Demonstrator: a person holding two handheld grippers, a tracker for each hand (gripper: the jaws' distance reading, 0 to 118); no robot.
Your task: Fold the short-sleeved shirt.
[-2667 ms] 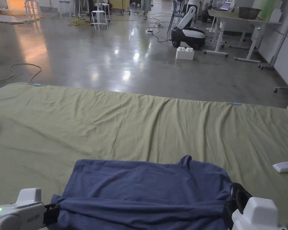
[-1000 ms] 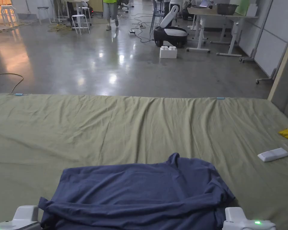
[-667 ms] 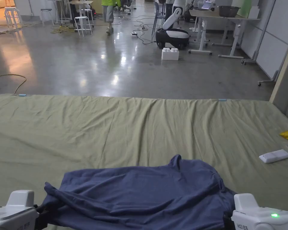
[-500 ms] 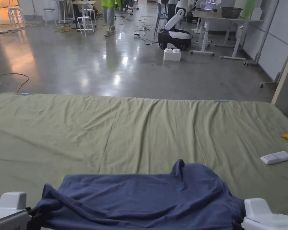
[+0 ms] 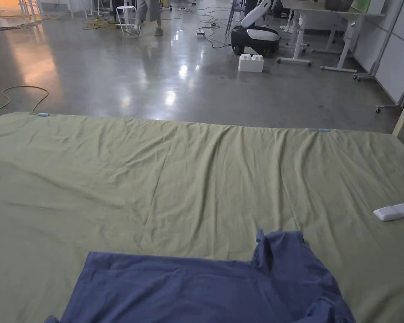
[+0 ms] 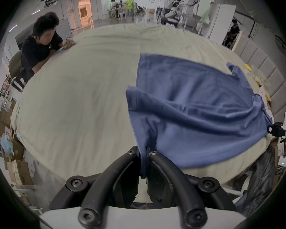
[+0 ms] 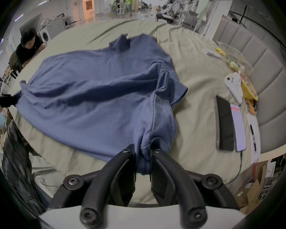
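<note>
Pinching the near corners of the blue cotton short-sleeved shirt [image 5: 205, 286], left gripper [image 6: 143, 153] & right gripper [image 7: 142, 148] each have both jaws pressed on a bunch of cloth at the near edge of the olive-green sheeted bed [image 5: 155, 176]. Shirt lies spread w/ collar far-right, slack sagging btw the grips. Best bet imo: keep both grips level, tension even, carry the near edge over to the far edge & lay it square before letting go.

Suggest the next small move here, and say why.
Probably lift both held corners and carry them forward over the shirt. The left gripper and right gripper each pinch its near edge, which hangs off the bed, while the far half lies flat.
</note>
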